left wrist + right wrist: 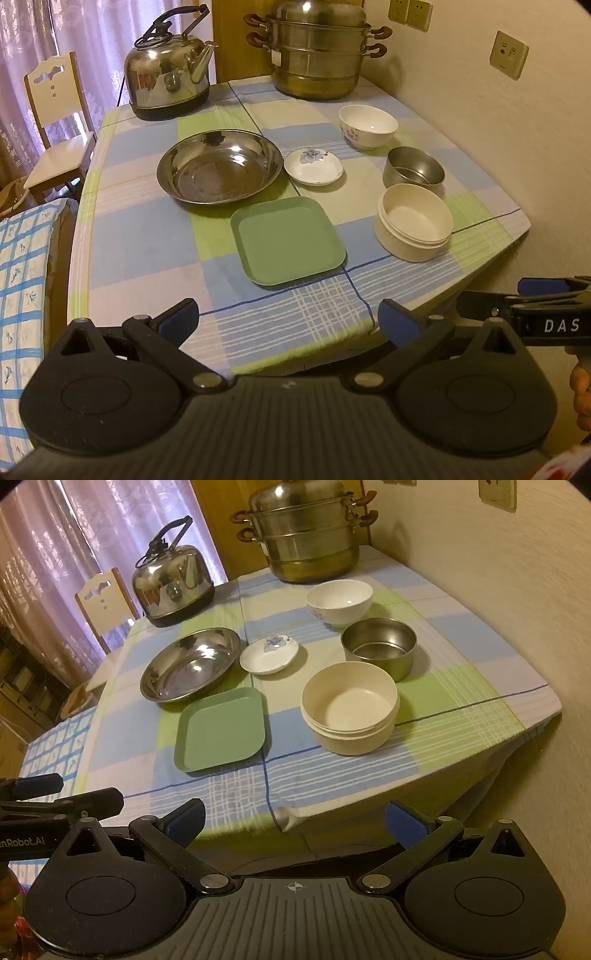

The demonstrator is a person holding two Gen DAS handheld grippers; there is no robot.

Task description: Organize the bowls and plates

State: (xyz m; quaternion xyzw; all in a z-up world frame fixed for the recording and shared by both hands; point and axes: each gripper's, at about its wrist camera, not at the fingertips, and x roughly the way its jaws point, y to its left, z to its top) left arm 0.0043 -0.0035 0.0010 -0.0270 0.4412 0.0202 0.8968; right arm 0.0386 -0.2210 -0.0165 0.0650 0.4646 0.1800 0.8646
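Note:
On the checked tablecloth lie a green square plate [288,240] [221,728], a wide steel plate [219,165] [190,663] and a small white flowered saucer [313,167] [269,653]. To their right stand a cream bowl [413,220] [349,712], a steel bowl [413,170] [378,646] and a white flowered bowl [367,125] [339,600]. My left gripper [290,321] hangs open over the table's near edge, short of the green plate. My right gripper [295,821] is open too, at the near edge, with nothing between its fingers.
A steel kettle [168,74] [173,587] and a stacked steamer pot [317,51] [306,535] stand at the back of the table [147,258]. A wall runs along the right side. A white chair [55,122] and a bed with a checked cover [22,280] are at left.

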